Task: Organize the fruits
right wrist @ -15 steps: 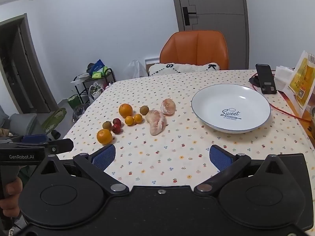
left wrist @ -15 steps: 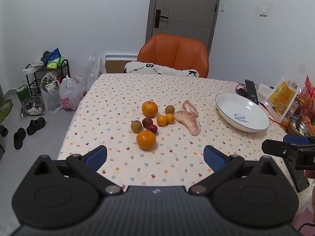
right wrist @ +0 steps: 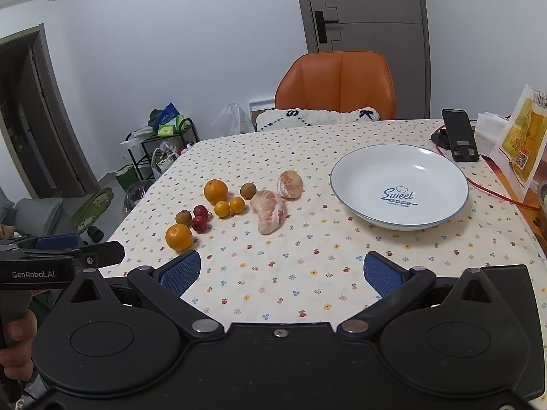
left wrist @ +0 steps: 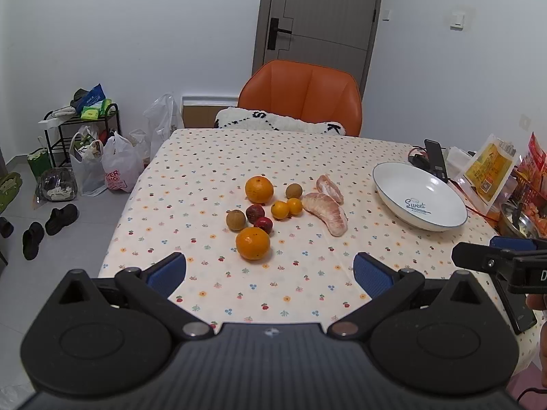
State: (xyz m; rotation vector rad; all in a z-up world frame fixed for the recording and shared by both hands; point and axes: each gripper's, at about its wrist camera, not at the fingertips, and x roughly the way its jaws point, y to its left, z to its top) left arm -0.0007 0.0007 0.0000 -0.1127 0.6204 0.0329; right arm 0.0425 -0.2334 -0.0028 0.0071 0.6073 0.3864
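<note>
Both tools were spread wide and held nothing: the left gripper (left wrist: 270, 270) and right gripper (right wrist: 280, 270) showed ribbed blue pads low in their frames, above a dotted tablecloth (left wrist: 205, 171). Mid-frame lay the fruits: a glossy orange (left wrist: 253, 243), small red and brown rounds, and fibrous peeled pomelo wedges (left wrist: 327, 212). Only the right view showed fully the glazed white plate (right wrist: 352, 171), right of centre.

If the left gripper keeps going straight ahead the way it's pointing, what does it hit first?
Most likely the near large orange: it lies almost centred ahead of the open left gripper, with only bare flowered tablecloth between. Depth is uncertain.
</note>
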